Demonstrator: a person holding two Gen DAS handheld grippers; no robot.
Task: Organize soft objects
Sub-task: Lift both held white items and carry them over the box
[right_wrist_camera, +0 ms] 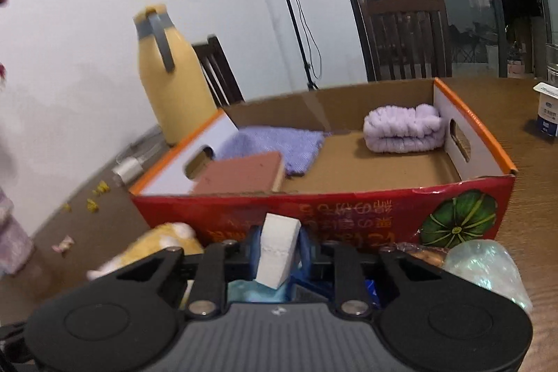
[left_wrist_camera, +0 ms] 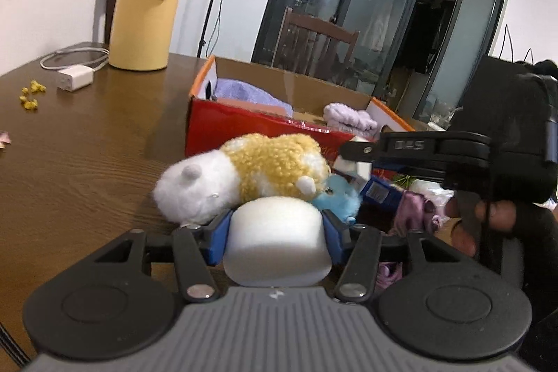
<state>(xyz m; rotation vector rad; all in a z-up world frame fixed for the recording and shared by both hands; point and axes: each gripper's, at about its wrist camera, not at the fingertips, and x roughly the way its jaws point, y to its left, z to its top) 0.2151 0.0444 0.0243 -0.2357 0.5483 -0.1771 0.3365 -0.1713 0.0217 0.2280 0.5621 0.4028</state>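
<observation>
Left tool (left_wrist_camera: pixel 277 225) clamped on white foam cylinder (left_wrist_camera: pixel 277 243); right tool (right_wrist_camera: pixel 279 250) clamped on white foam block (right_wrist_camera: pixel 278 253), seemingly above blue plush (right_wrist_camera: pixel 259 293); red box (right_wrist_camera: pixel 314 218) ahead on desk (left_wrist_camera: pixel 87 135).

Two fisheye cameras, each riding on a hand-held gripper and looking forward and slightly down along its fingers, sit low over a wooden table (left_wrist_camera: pixel 87 135). The left wrist view faces the long red side of a cardboard box (left_wrist_camera: pixel 251 128) from a short way back, a yellow-and-white plush toy (left_wrist_camera: pixel 251 173) close before the lens, and catches the right gripper (left_wrist_camera: pixel 352 162) side-on at its right edge. The right wrist view sits nearer and higher — it looks over the box's near wall (right_wrist_camera: pixel 314 215) onto its floor. Both views share the box, the yellow thermos jug (right_wrist_camera: pixel 171 86), the lamp stand (right_wrist_camera: pixel 293 13) and a wooden chair (left_wrist_camera: pixel 314 40) by the dark glass doors.
</observation>
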